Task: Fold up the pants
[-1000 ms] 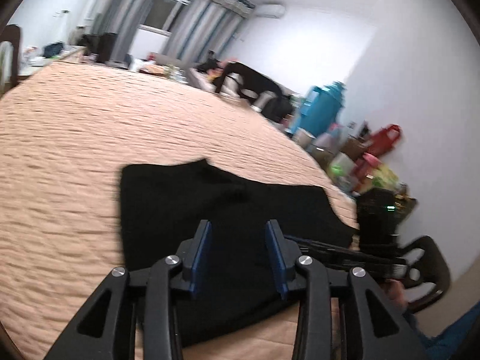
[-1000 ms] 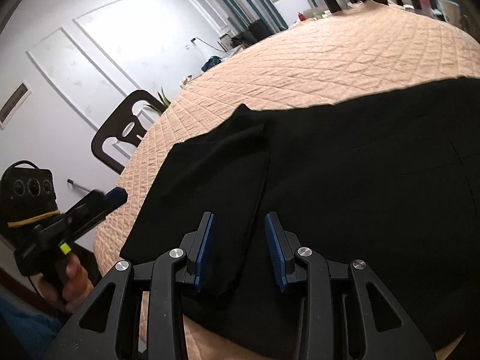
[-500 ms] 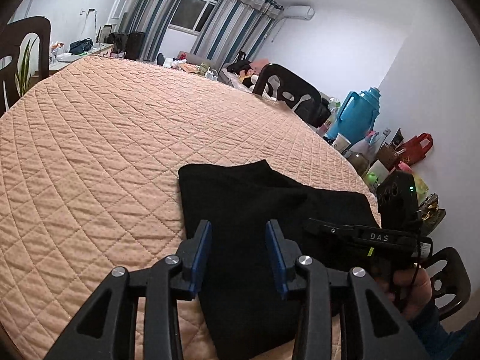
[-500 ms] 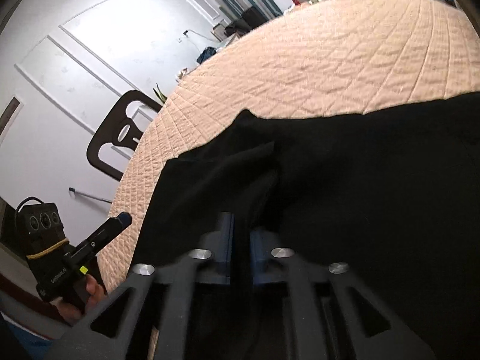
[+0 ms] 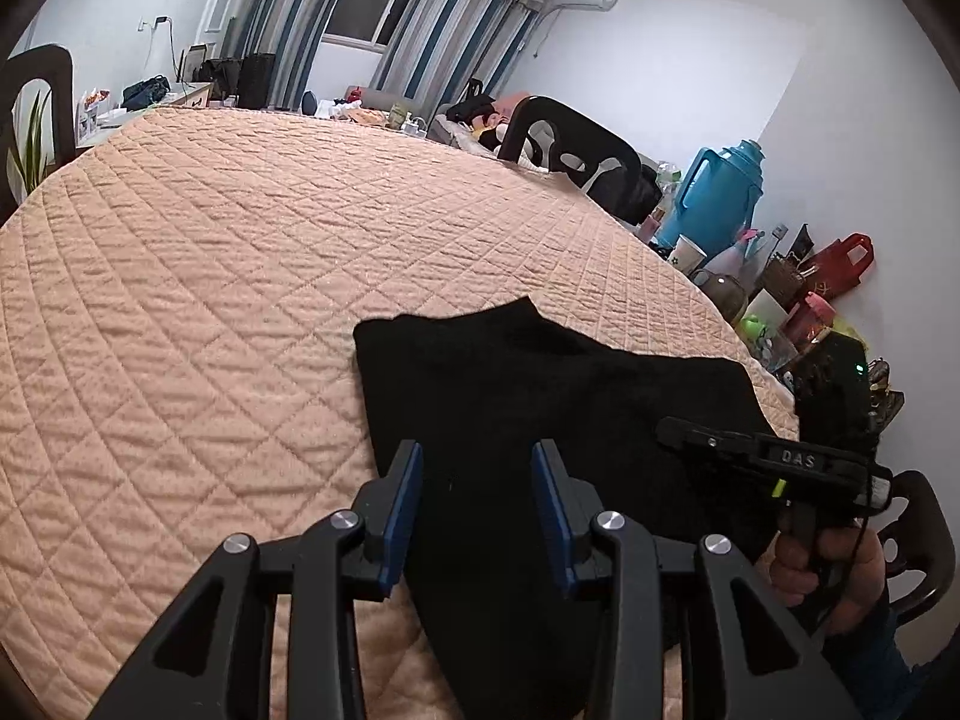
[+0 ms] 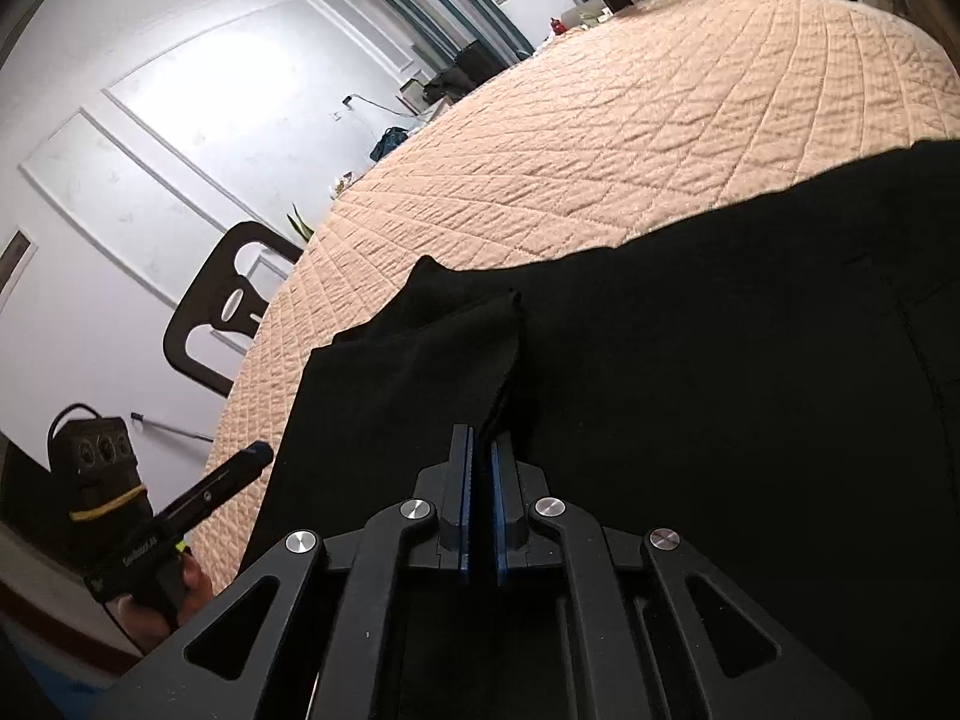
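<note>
Both claws matter now — R gripper (image 6: pixel 480 468) clenched on pants (image 6: pixel 720 360) edge at frame centre, L gripper (image 5: pixel 474 480) released over cloth — I'd pinch w/ L before lifting evenly.

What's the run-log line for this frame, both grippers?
left gripper: open above pants | right gripper: just closed, pinching pants fold | surface: quilt

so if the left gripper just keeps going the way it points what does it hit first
Most likely the black pants: the left gripper points down at that cloth, its jaws apart with nothing between them. Depth is hard to judge.
</note>
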Tool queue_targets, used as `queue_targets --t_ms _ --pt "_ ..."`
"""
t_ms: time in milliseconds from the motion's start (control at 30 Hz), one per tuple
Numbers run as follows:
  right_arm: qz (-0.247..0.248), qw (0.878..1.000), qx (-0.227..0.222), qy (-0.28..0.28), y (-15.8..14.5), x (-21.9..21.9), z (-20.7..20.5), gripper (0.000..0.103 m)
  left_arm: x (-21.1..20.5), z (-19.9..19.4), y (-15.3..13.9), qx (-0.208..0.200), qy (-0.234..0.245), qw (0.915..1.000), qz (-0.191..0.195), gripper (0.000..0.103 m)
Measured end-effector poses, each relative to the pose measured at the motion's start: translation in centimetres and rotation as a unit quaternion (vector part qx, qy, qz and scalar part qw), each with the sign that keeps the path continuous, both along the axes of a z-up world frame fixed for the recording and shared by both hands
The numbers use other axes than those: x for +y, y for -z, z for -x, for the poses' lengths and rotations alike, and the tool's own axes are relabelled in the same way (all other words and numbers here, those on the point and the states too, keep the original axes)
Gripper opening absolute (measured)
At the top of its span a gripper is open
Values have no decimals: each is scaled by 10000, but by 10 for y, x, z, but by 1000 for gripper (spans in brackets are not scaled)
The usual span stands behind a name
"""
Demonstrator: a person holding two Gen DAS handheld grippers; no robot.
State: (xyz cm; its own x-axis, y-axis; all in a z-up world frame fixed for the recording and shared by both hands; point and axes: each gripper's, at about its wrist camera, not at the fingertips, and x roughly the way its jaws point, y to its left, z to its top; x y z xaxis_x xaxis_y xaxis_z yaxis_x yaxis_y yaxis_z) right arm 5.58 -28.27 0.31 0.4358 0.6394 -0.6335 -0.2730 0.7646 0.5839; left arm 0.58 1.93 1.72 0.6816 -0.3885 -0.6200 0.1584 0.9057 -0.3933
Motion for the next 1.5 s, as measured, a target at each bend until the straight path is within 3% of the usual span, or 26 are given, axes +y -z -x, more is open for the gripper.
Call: queue_targets --t_ms 133,233,400,533,600,800,967,1067,1500 --pt "454 9975 -454 282 -19 -5 5 9 -2 -18 -1 40 -43 9999 -117 40" --pt "369 9971 -672 -11 -32 0 15 9 -6 -30 5 176 -22 9997 -143 40" --pt "791 9929 -470 -758 -11 23 36 9 -14 -31 14 225 6 9991 -363 40" --pt "735 9935 -520 -690 -9 16 42 9 -19 -15 10 214 53 9985 -492 40" --pt "950 9910 -684 -654 -14 19 41 10 -21 -8 9 207 45 9978 -630 40" --pt "1427 9819 -1116 -550 -29 35 10 11 -21 -33 -3 68 -214 9955 -921 40" --pt "1880 9783 -740 -471 -14 51 -33 13 -26 -64 7 424 -269 9907 -1266 40" --pt "1935 9774 -734 -435 -15 49 -34 13 -32 -63 8 351 -191 9891 -1416 46" --pt "1882 9738 -1154 -540 -24 37 32 16 -35 -29 5 223 -199 9897 -1402 46"
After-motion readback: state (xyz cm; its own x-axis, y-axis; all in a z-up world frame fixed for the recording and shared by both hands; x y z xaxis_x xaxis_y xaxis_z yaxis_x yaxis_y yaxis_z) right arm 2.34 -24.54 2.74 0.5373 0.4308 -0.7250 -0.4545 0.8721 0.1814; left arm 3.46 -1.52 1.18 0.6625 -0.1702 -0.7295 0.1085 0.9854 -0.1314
